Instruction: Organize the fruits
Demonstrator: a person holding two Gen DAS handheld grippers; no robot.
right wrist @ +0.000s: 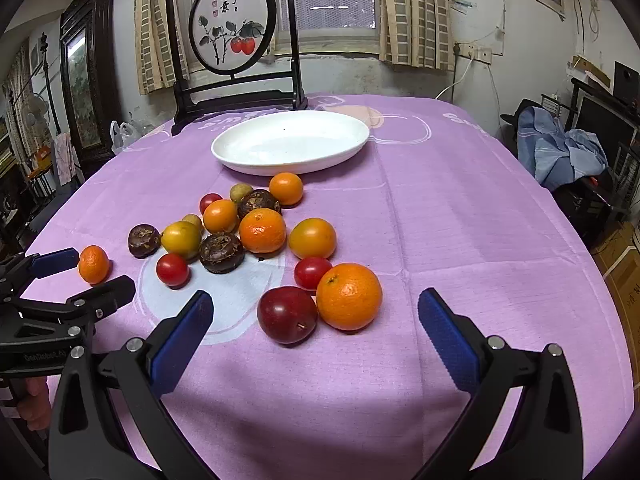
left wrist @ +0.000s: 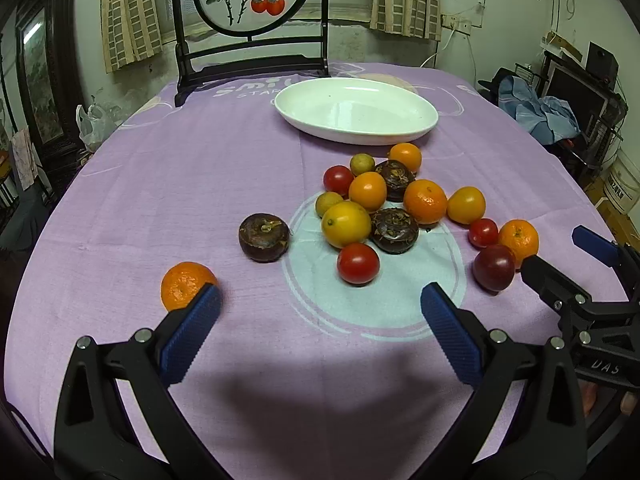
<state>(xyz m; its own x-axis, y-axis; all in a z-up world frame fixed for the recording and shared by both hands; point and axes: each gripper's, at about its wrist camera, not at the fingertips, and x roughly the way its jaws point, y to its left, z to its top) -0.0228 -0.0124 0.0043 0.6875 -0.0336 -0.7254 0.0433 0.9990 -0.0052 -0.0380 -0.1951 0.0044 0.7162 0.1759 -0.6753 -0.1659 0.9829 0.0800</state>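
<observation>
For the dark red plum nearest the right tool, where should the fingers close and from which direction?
Close across the widest middle of the round dark red plum, coming from the near side, where the open right tool faces it. Its right flank touches the large orange mandarin, so I'd put one finger on its free left side and ease the other into that seam, or nudge it clear first.

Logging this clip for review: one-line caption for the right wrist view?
Open right tongs hover near a dark red plum and mandarin; white dish beyond holds nothing.
</observation>
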